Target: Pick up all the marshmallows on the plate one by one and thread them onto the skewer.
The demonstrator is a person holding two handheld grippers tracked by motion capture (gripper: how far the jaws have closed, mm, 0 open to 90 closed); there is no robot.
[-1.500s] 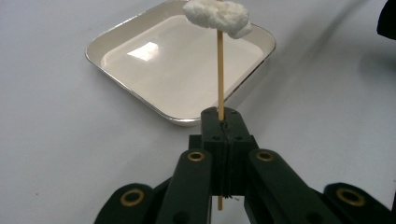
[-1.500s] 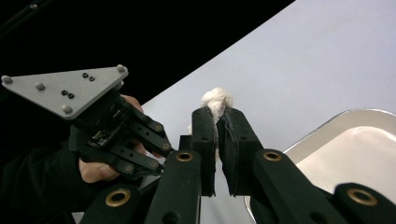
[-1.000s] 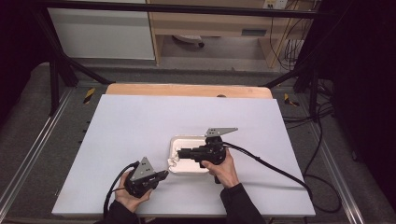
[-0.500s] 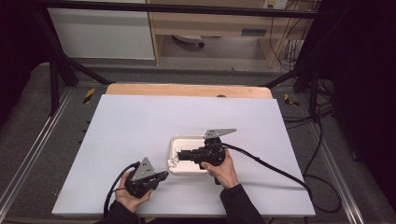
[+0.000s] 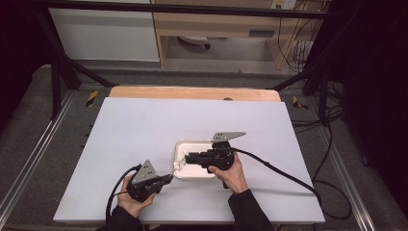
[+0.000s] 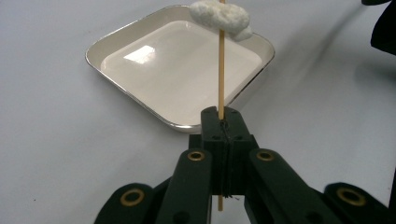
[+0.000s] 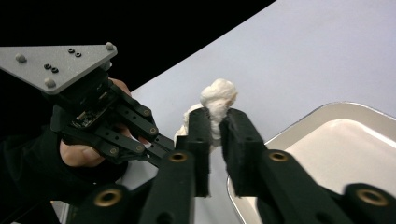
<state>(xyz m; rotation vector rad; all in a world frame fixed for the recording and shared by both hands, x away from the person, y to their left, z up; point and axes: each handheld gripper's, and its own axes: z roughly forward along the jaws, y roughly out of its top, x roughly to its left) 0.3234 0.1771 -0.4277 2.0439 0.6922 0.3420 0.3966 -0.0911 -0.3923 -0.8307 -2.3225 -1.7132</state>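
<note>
left gripper (image 6: 223, 122) clamped on a thin wooden stick (image 6: 221, 70), with a white lumpy piece (image 6: 219, 15) at its far end, above the near edge of the white tray (image 6: 140, 100). right gripper (image 7: 216, 122) just opening, jaws narrow around that same white piece (image 7: 217, 99), barely touching.

On the white tabletop (image 5: 144, 130) a white square tray (image 5: 186, 147) lies near the front. The right gripper (image 5: 188, 157) reaches over it from the right, while the left gripper (image 5: 168, 178) sits just beside its front left corner, where a small white lump (image 5: 179, 166) shows.
</note>
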